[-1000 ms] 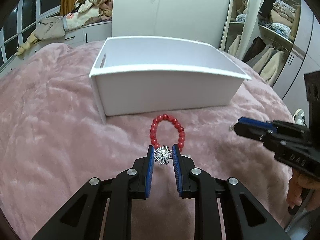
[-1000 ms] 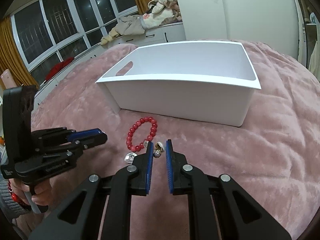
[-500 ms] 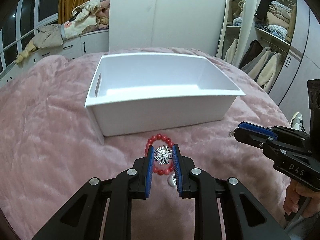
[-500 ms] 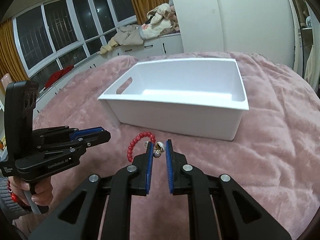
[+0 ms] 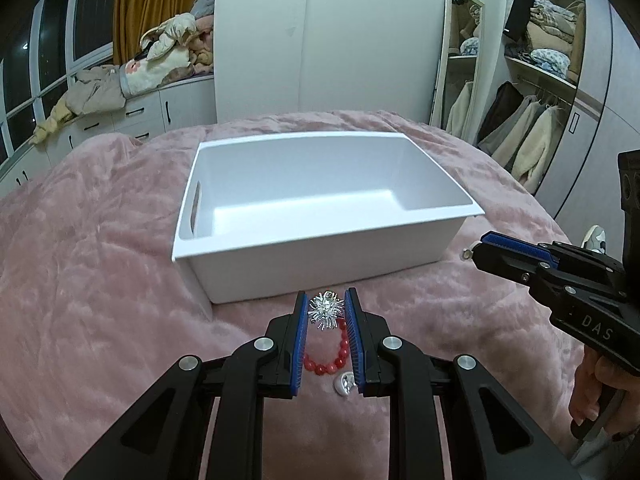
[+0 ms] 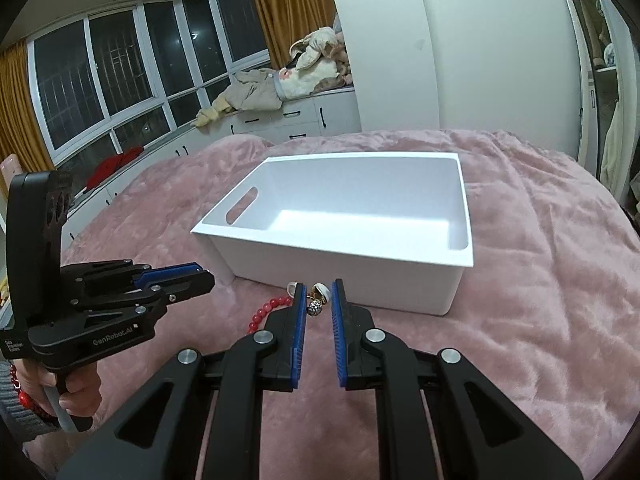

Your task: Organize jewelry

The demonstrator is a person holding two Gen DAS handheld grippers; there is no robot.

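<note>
My left gripper is shut on a spiky silver brooch and holds it above the pink blanket, just before the white bin. A red bead bracelet and a small silver piece lie on the blanket below it. My right gripper is shut on a small gold and pearl earring, held in the air in front of the bin. The bin looks empty inside. The bracelet shows left of the right fingers. Each gripper shows in the other's view, the right one and the left one.
The bin stands on a bed covered with a pink plush blanket. Behind are a white wardrobe, an open closet with clothes, and a window bench with piled laundry.
Both grippers have risen from the blanket with their pieces and moved toward the bin. The bracelet and silver piece stay on the blanket, now lower in the left view.
</note>
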